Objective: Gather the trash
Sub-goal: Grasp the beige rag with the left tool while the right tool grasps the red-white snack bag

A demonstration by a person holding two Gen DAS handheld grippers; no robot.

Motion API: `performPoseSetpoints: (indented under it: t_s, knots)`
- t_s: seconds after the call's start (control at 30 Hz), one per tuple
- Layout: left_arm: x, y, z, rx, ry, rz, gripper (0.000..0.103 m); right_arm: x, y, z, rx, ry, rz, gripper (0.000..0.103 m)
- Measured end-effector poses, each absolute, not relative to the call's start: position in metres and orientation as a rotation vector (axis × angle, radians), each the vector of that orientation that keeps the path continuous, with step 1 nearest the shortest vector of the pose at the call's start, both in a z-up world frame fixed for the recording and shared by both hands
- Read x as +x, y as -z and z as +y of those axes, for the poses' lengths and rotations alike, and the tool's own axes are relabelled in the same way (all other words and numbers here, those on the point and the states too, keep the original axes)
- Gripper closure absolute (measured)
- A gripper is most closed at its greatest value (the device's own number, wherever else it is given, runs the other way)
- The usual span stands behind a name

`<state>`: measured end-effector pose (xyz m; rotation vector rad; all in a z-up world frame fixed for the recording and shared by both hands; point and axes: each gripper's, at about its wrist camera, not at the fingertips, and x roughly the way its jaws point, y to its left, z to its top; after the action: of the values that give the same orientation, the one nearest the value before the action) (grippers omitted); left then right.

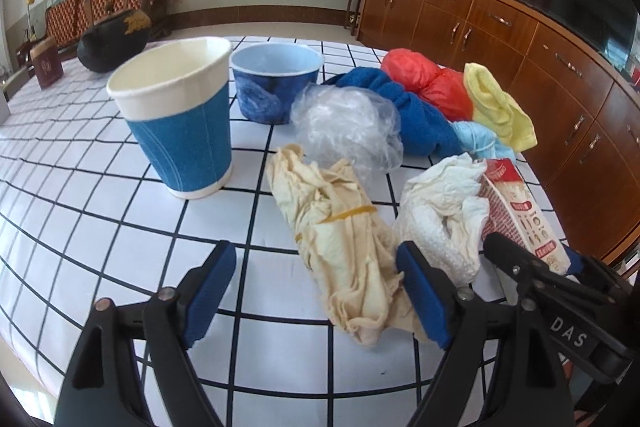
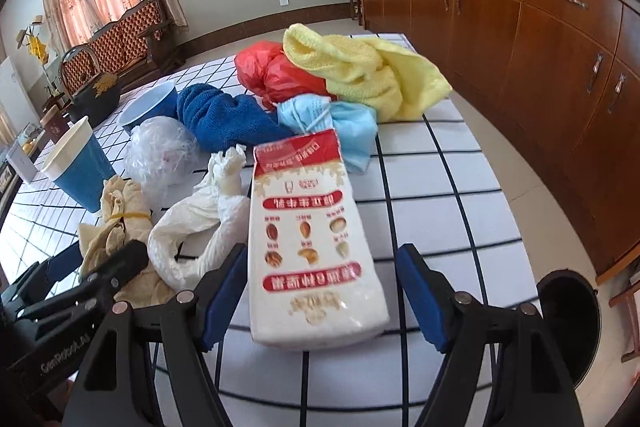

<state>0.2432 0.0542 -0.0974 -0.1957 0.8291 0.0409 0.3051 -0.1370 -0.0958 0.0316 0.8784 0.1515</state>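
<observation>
The left hand-held gripper (image 1: pixel 316 291) is built of matte black plastic arms that fan out from the near edge, each ending in a flat, rectangular blue pad with a finely textured face. Round silver screws sit at the arm joints. The right hand-held gripper (image 2: pixel 322 297) has the same black arms, blue pads and silver screws. Seen from the left camera, its black body bears white letters "DAS"; the left one's side shows pale, partly legible lettering.
</observation>
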Motion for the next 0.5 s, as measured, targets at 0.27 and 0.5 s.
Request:
performPoseSetpoints:
  t_s: [0.27,0.5]
  knots:
    - [0.237,0.097,0.05,-0.244,0.062,0.805,0.058,0.302,0.094,-0.135,0.005,-0.176,0.872,0.046]
    - [0.227,0.089,0.051,-0.237,0.067,0.768,0.072,0.29,0.082,-0.145,0.024,-0.198,0.827,0.046]
